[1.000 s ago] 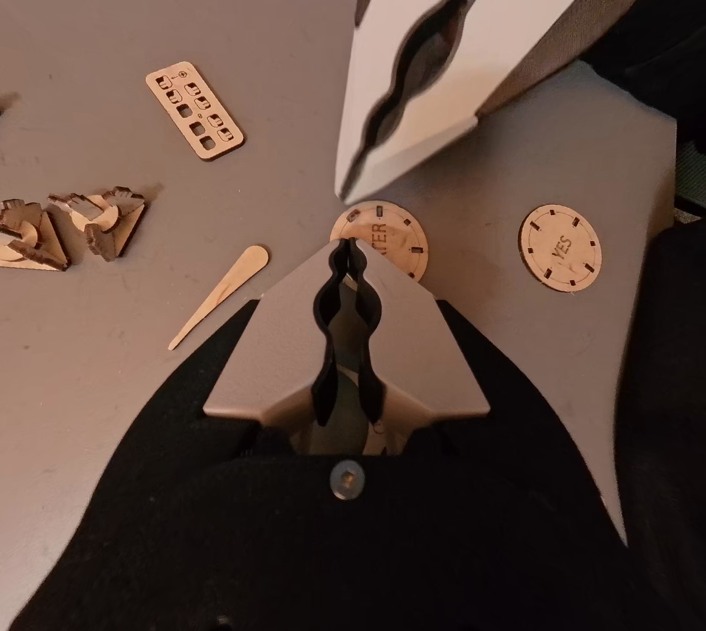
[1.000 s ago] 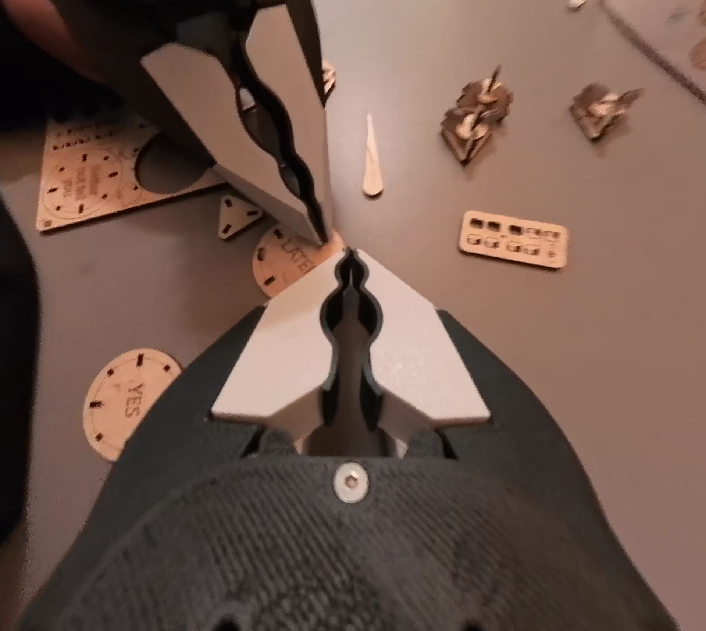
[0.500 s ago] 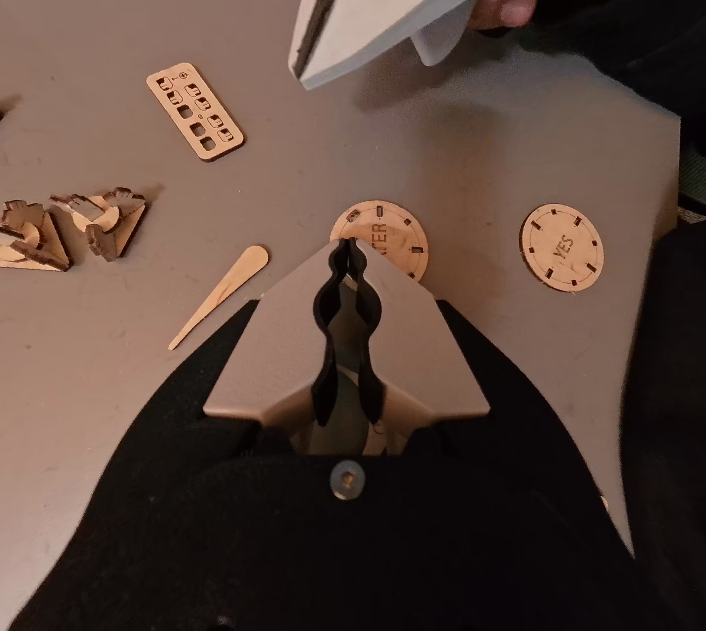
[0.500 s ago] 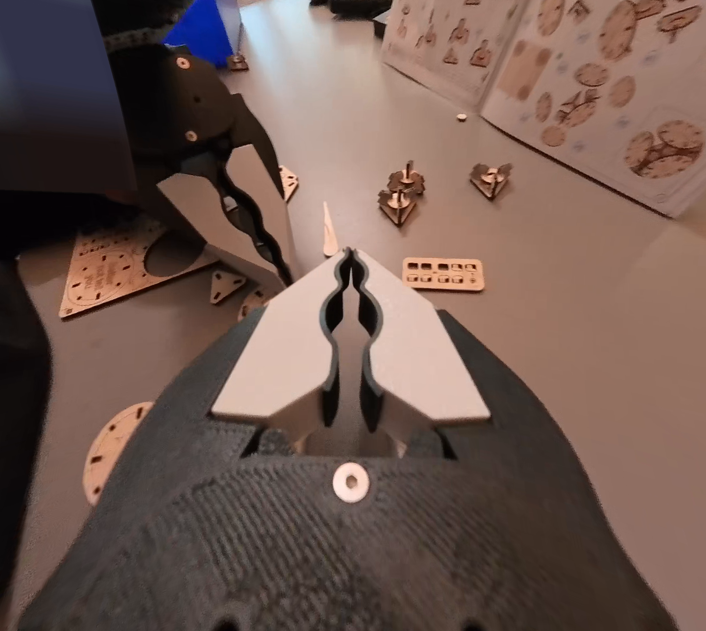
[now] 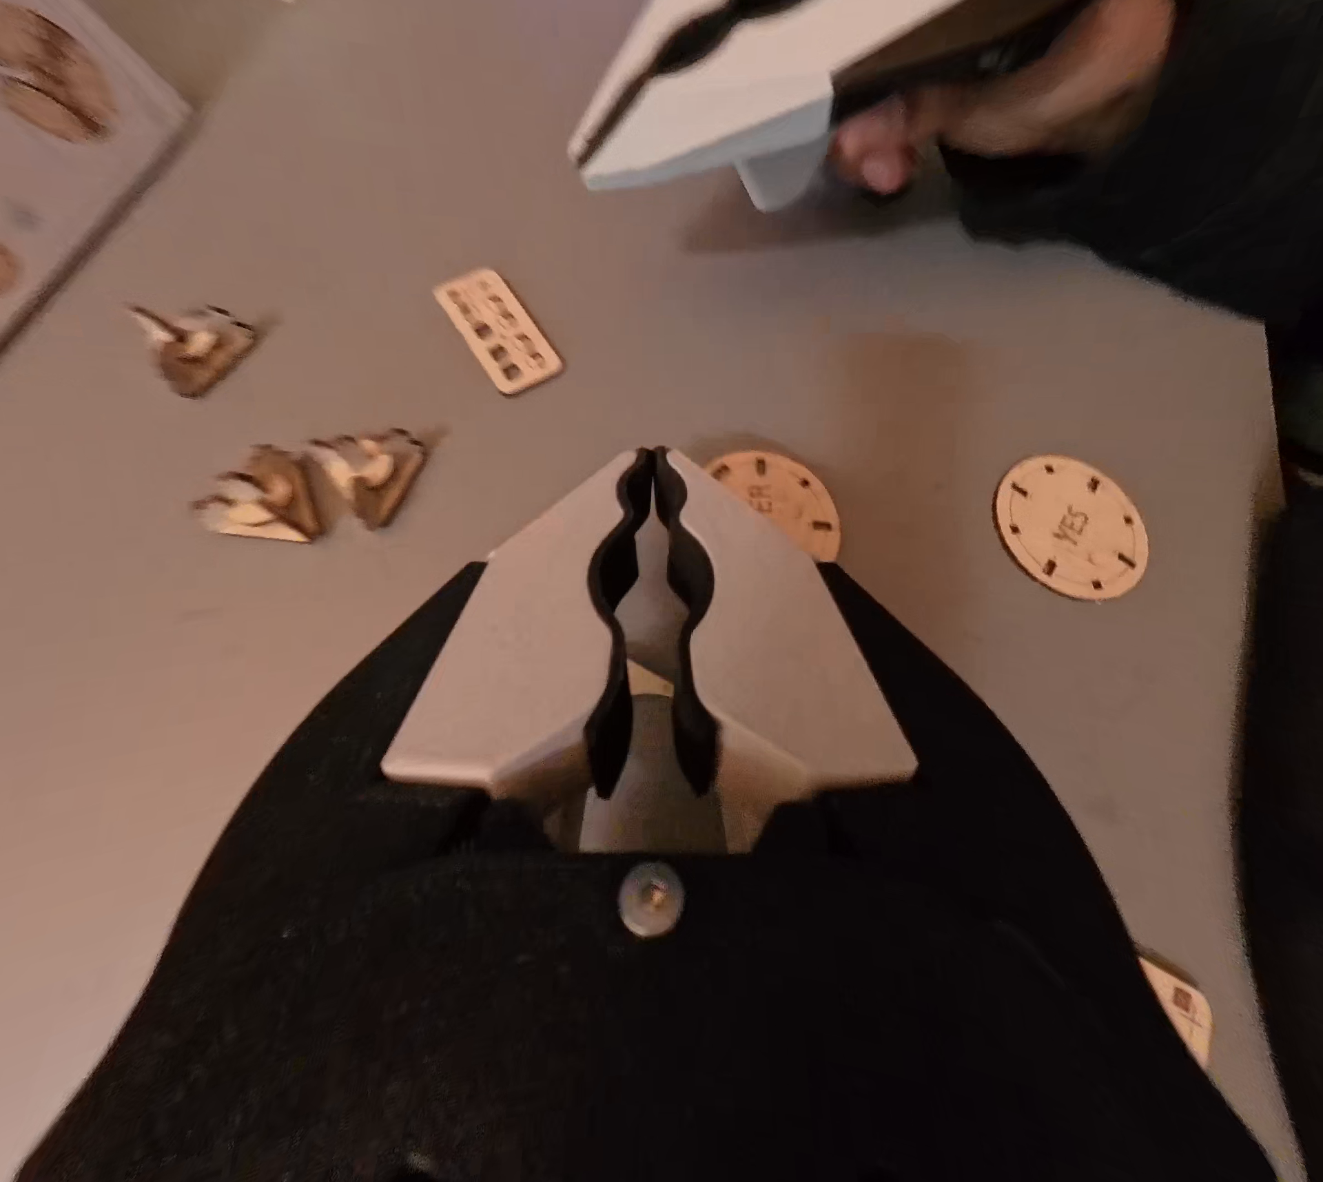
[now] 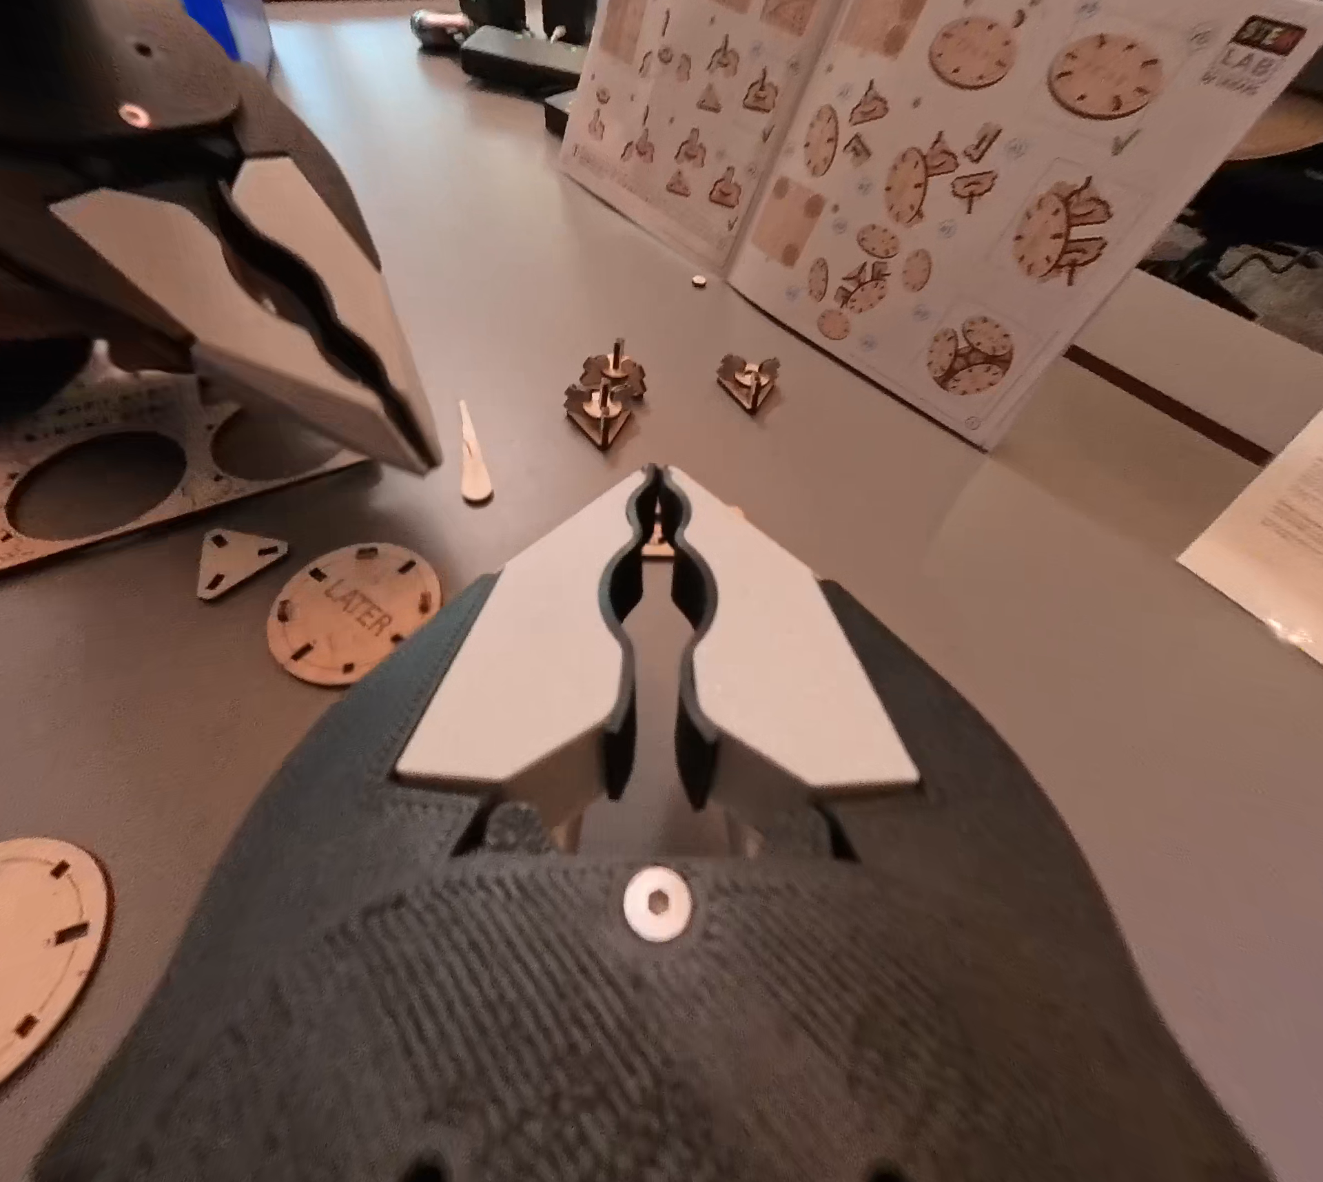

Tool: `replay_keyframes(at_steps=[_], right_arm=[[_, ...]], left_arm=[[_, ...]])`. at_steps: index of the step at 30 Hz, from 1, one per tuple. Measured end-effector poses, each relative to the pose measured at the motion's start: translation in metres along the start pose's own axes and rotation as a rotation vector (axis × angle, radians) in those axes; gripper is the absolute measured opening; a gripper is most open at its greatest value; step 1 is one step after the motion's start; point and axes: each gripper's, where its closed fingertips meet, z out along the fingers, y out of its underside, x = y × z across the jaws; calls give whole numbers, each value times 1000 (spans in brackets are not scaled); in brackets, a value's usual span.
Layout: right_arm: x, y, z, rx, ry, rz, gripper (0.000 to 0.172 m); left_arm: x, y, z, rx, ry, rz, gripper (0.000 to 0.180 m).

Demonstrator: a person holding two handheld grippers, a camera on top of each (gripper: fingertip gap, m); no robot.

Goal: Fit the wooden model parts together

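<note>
My left tongs (image 5: 655, 455) are together on nothing, raised over the grey tabletop (image 5: 358, 203), nearest the round pale wooden slotted disc (image 5: 784, 500) just right of their tip. My right tongs (image 6: 657, 473) are also together and bare, above that disc (image 6: 351, 611). Beyond the disc lie a slim wooden pointer (image 6: 474, 460) and three small triangular wooden assemblies (image 6: 601, 410).

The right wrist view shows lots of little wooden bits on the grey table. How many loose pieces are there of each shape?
Round discs: 2
Flat triangle: 1
Thin pointed stick: 1
Small assembled triangle stands: 3
Total: 7
A further piece shows partly behind the right gripper; its shape cannot be told here.
</note>
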Motion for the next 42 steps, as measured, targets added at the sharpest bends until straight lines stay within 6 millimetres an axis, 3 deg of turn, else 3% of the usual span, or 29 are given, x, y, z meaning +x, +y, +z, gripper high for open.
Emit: replay_keyframes(at_steps=[5,8,11,32,34,37,40,42], right_arm=[[0,-4,-2,36,-22,57,0],[-1,-3,0,34,-32,68,0],[-4,-1,2,24,-39,62,0],[-6,0,4,11,-50,66,0],[-6,0,4,14,-48,66,0],[-4,-2,3,25,-39,72,0],[2,-5,1,49,-18,71,0],[16,-5,-2,61,48,44,0]], left_arm=[[-24,-19,-25,157,-12,-112,1],[-18,-20,-25,181,140,-261,1],[-19,-18,-23,199,184,-317,1],[-15,-4,-11,102,103,-189,1],[-12,-9,-14,86,65,-132,1],[-11,-38,-21,101,18,-55,1],[-13,-56,-14,-160,5,85,1],[-39,-68,-12,-400,-177,301,1]])
